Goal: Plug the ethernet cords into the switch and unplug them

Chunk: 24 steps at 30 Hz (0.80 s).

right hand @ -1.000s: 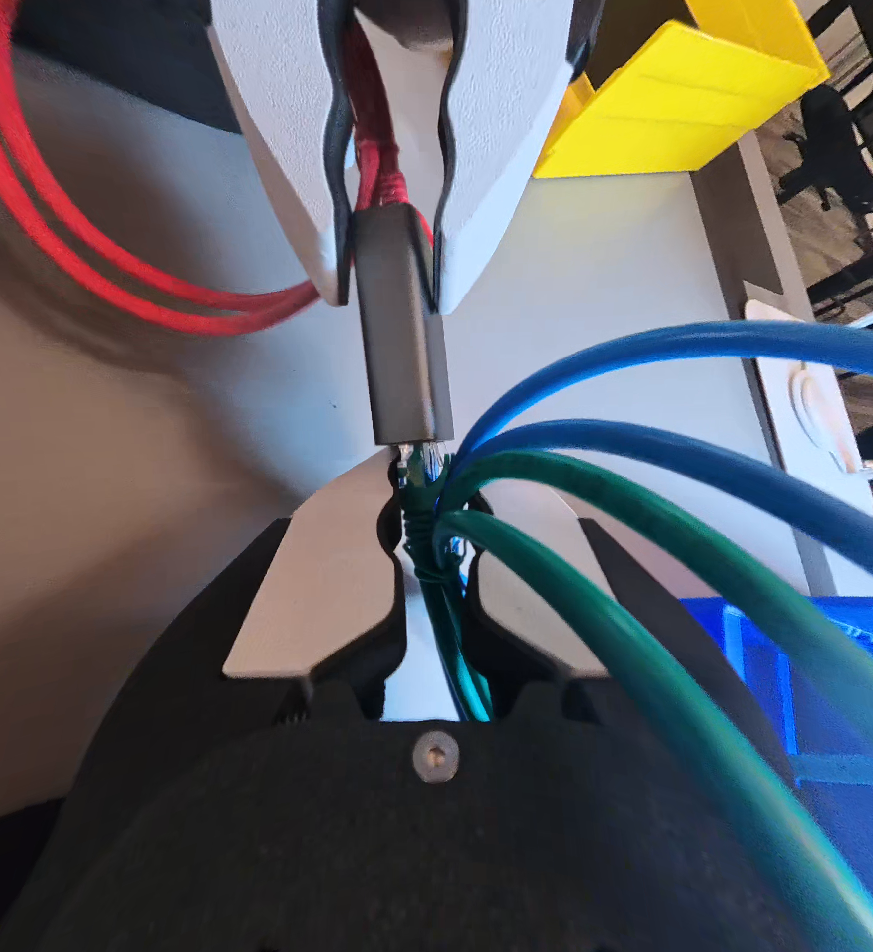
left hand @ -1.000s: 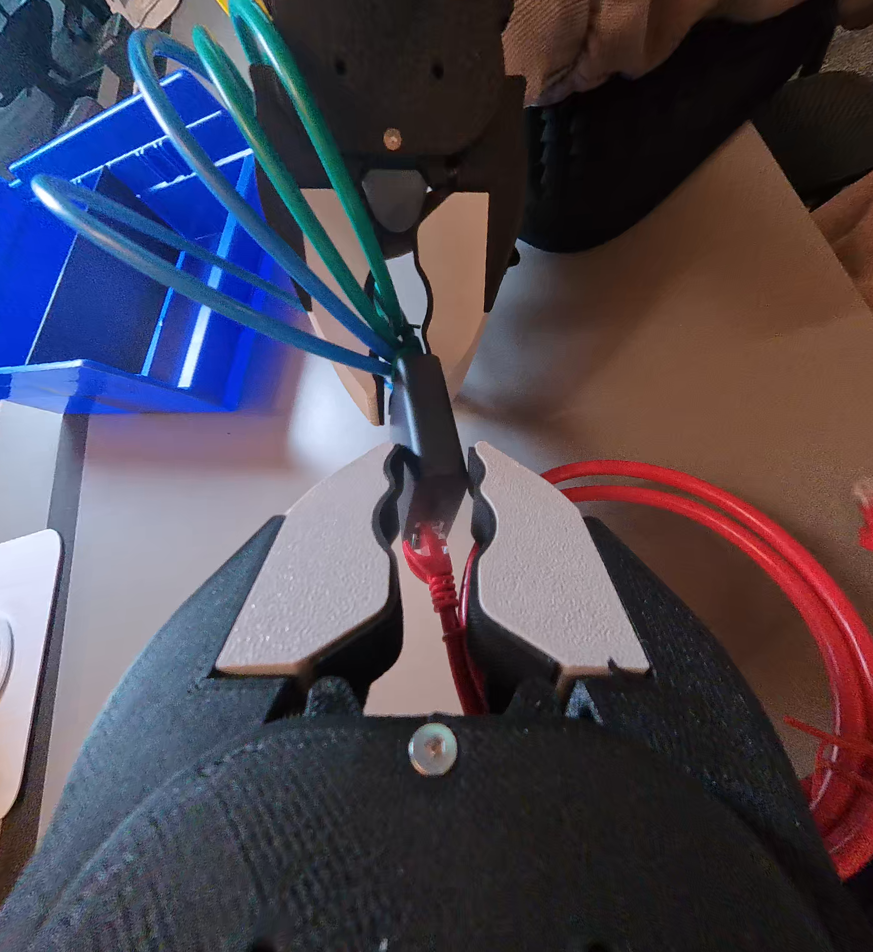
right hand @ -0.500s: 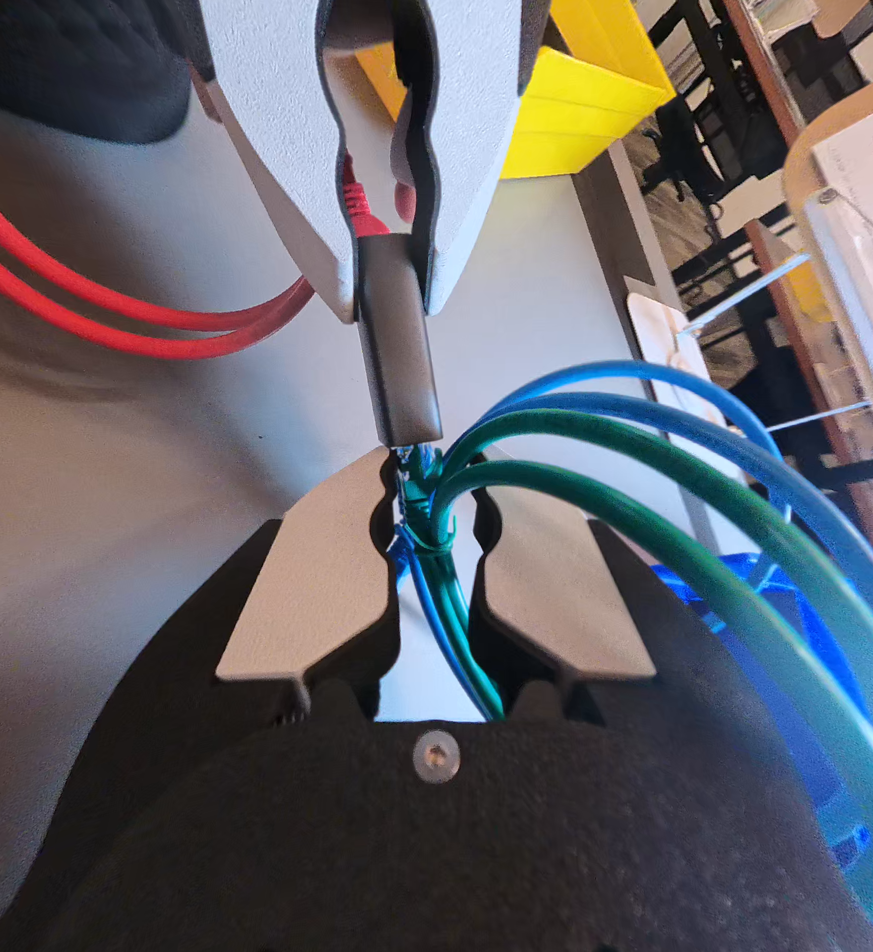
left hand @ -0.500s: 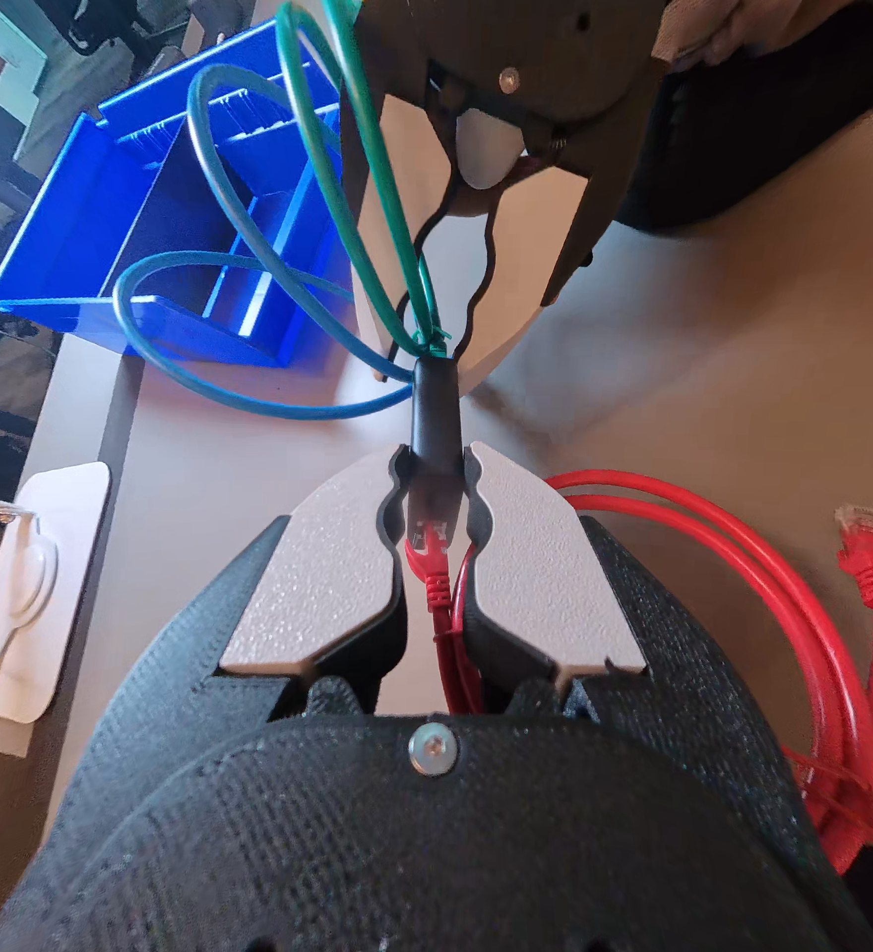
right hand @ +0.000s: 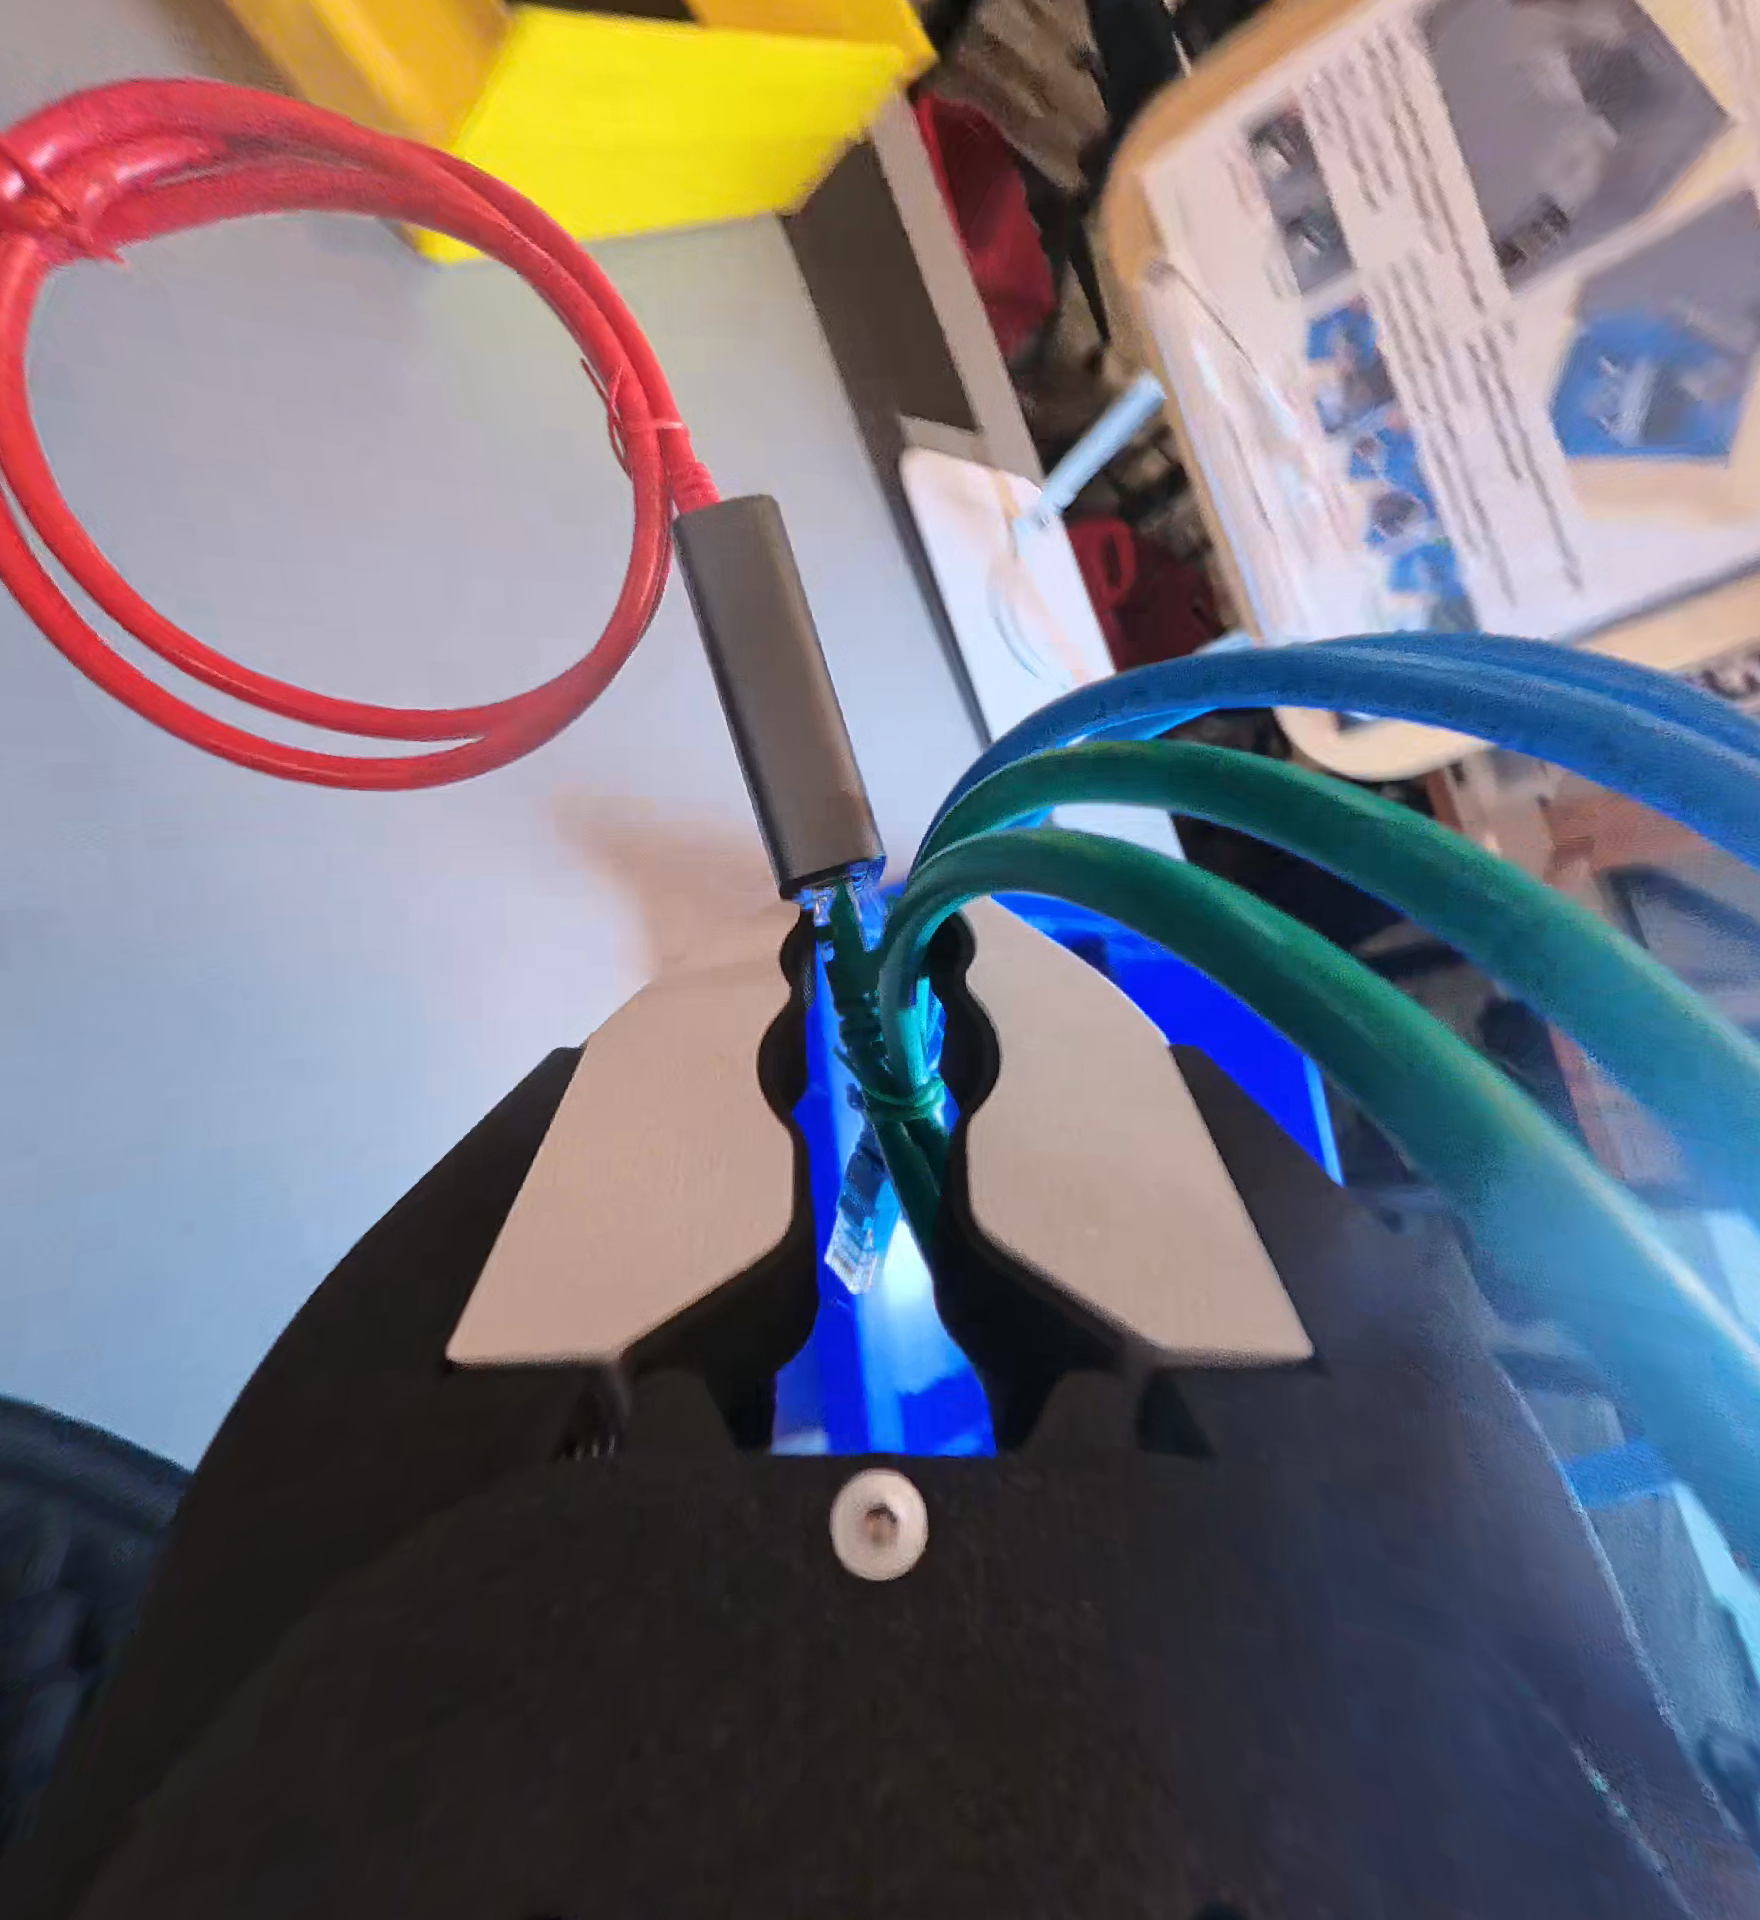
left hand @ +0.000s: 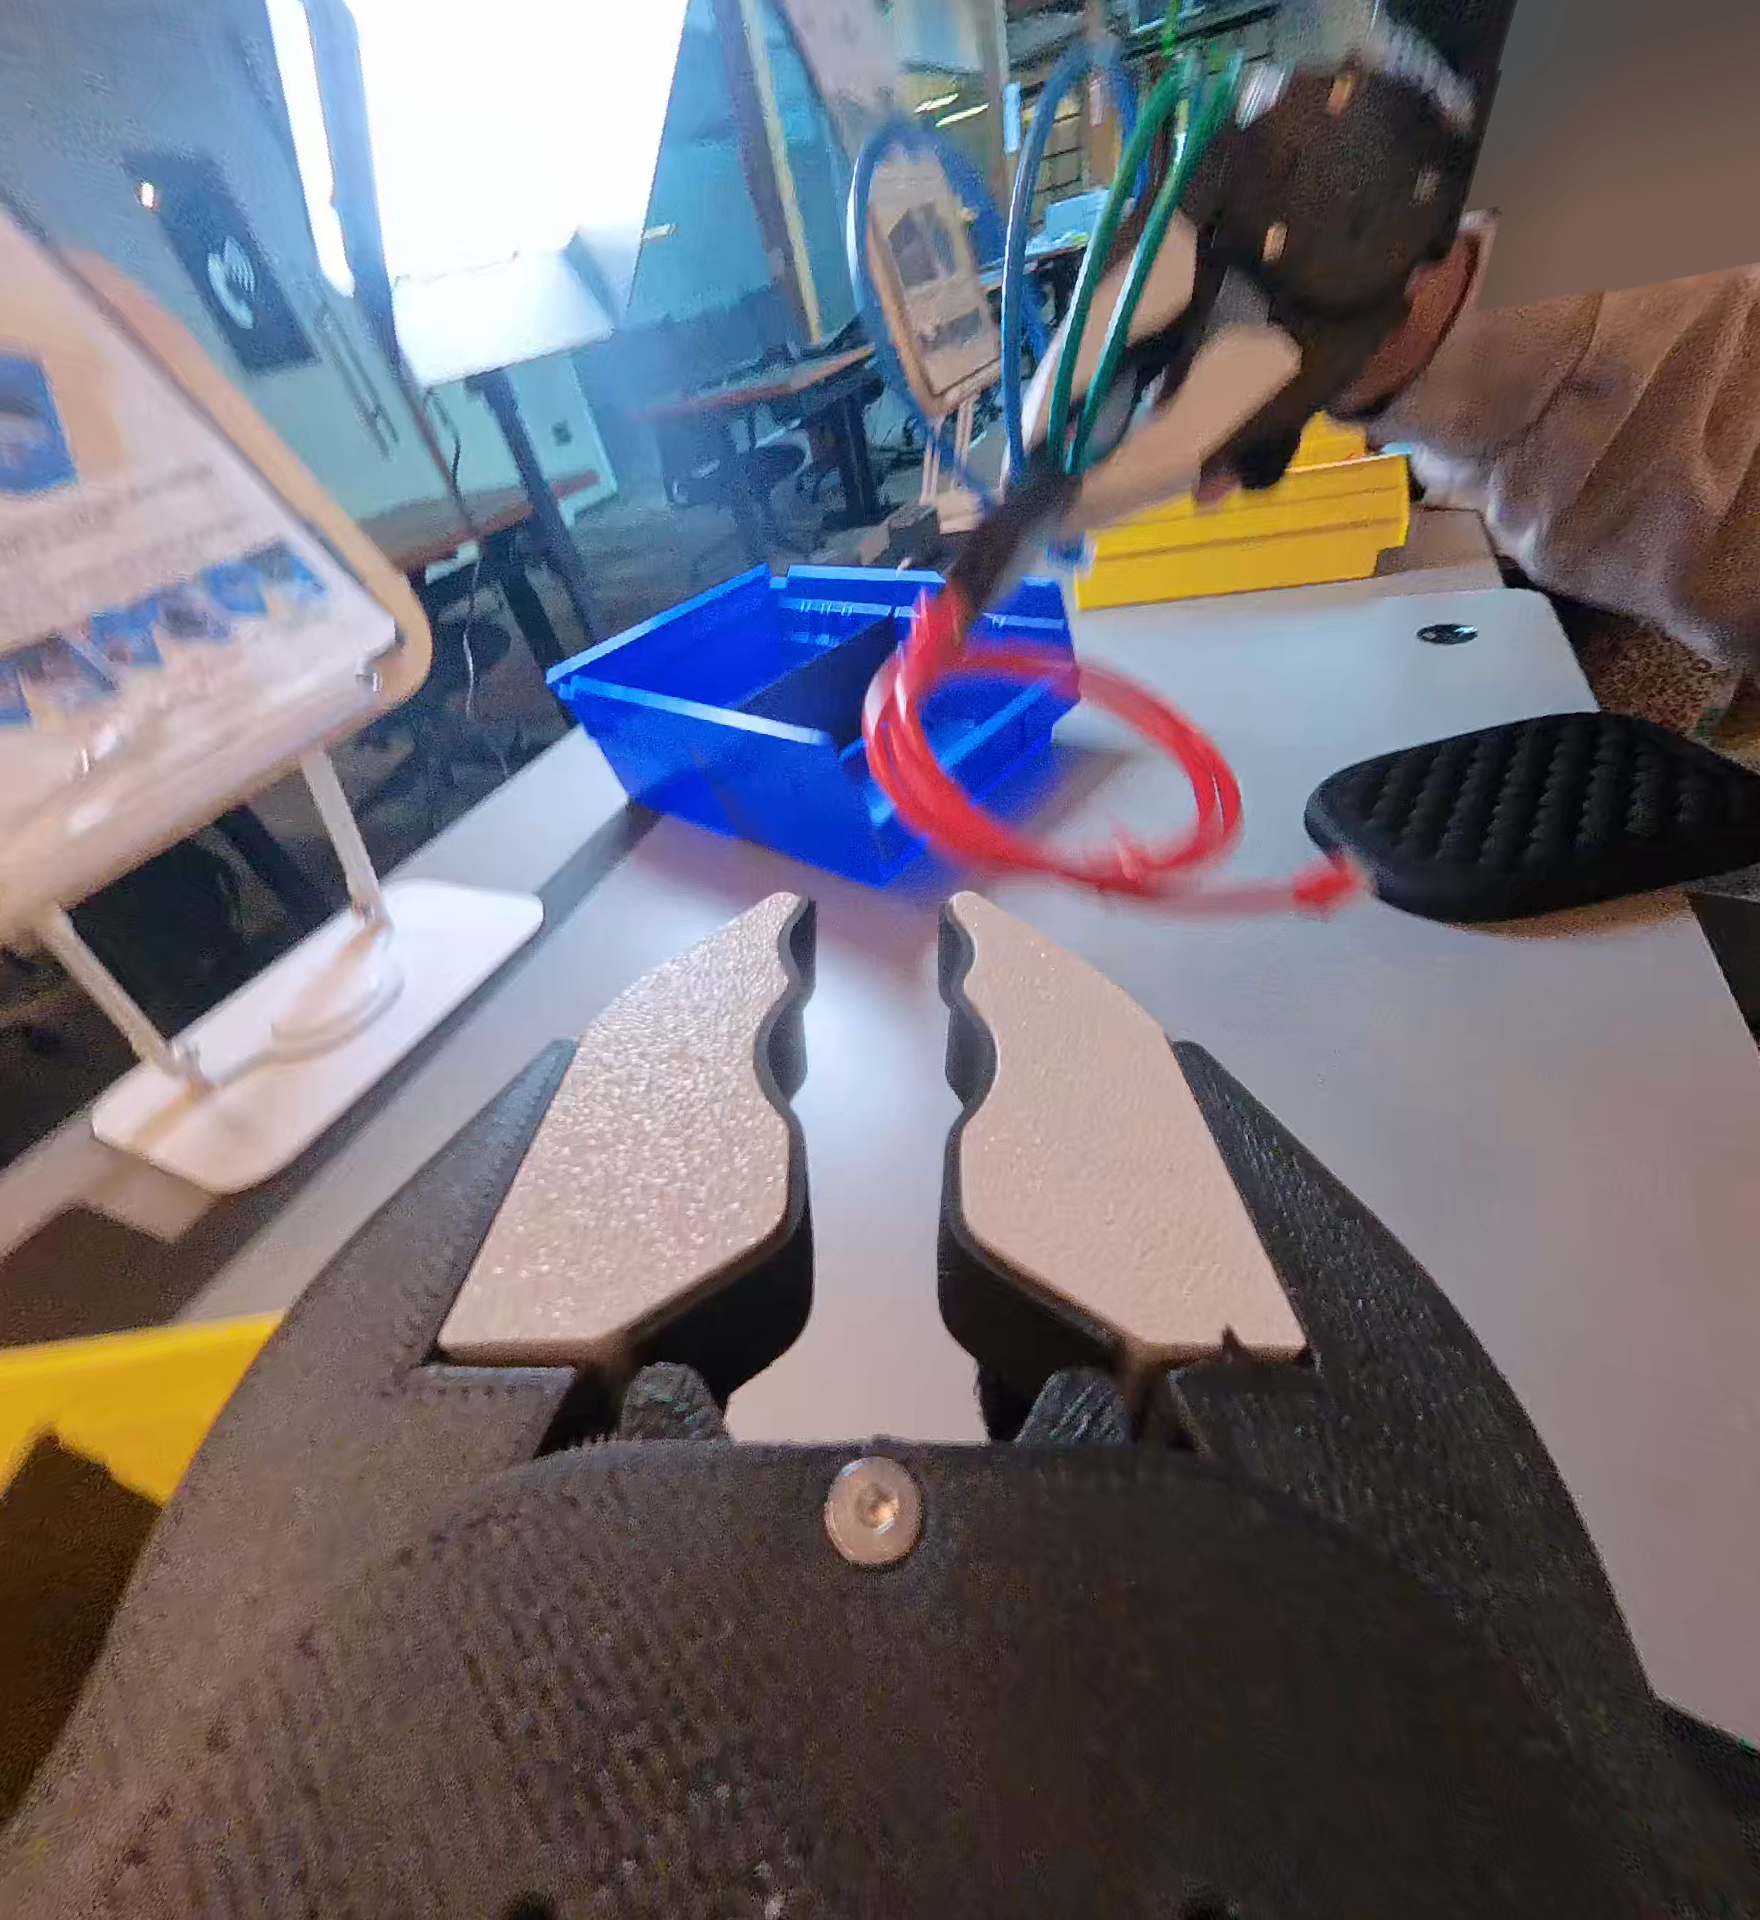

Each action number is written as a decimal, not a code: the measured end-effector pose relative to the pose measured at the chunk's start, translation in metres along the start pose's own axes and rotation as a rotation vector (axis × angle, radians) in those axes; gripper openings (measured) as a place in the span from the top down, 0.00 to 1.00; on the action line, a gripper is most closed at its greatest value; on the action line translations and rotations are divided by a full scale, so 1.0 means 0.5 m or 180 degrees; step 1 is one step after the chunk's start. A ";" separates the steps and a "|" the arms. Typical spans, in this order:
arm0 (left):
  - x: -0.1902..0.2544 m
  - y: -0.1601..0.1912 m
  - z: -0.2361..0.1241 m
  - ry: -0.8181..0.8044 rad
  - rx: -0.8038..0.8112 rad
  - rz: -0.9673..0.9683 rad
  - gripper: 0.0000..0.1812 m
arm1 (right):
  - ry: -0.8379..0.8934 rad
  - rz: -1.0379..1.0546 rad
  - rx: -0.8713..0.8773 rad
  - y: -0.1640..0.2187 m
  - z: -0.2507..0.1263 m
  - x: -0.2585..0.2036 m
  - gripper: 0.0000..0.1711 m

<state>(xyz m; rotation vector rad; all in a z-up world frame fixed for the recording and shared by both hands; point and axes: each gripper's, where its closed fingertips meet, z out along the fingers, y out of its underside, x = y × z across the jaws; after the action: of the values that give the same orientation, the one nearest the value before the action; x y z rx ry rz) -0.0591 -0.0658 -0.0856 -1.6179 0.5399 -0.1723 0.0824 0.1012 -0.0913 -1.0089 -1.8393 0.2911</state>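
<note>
Cords are joined now, as far as we can see. Our right gripper (right hand: 878, 997) squeezes the green cord (right hand: 1271, 883) just behind its plug, and that plug sits in one end of a small dark switch (right hand: 772, 696). It looks more like a little joiner block than a big box. The red cord (right hand: 263, 717) goes into the other end and hangs down in a tied loop. A blue cord (right hand: 1478, 707) is bundled with the green one, and its clear plug (right hand: 855, 1226) hangs loose between our right fingers, plugged into nothing.

Our left gripper (left hand: 874, 935) is let go, with a gap between its two fingers (left hand: 647, 1164) and nothing inside. It sits low over the grey table (left hand: 1375, 1143), well apart from the cords.

From the left wrist view, the right gripper holds the whole string of cords up in the air above the blue bin (left hand: 751, 727). The red loop dangles in front of the bin, and its free red plug (left hand: 1323, 885) reaches near a black pad (left hand: 1541, 810). That part is blurry. A yellow bin (left hand: 1250, 530) stands farther back, and a sign on a clear stand (left hand: 128, 582) is at the left.

So we think the plugging part is done for red and green. We still have to pull the plugs back out. For that our left gripper must first come back and grab the switch or the red cord.
</note>
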 end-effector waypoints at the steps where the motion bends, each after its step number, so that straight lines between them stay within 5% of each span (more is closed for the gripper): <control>1: -0.006 0.029 -0.006 -0.0029 -0.0063 -0.0106 0.87 | 0.0099 0.0044 -0.0095 0.013 -0.010 0.040 0.87; 6: 0.009 0.162 0.000 -0.0015 -0.0525 -0.0213 0.85 | 0.0696 0.0089 -0.0767 0.092 -0.037 0.253 0.87; 11: 0.037 0.176 0.021 0.0106 -0.0637 -0.0035 0.85 | 0.1425 -0.0196 -0.1848 0.203 -0.029 0.450 0.88; 15: 0.041 0.204 0.023 0.0101 -0.0792 0.0065 0.85 | 0.1531 -0.0260 -0.2278 0.264 0.007 0.521 0.88; 24: 0.057 0.252 0.035 0.0214 -0.1037 0.0091 0.86 | 0.0424 0.2237 -0.0781 0.306 0.230 0.455 0.87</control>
<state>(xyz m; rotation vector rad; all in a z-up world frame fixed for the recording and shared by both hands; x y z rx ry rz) -0.0570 -0.0664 -0.2160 -1.9245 0.6684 -0.1218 0.0240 0.3930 -0.0918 -1.7905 -1.3669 0.4065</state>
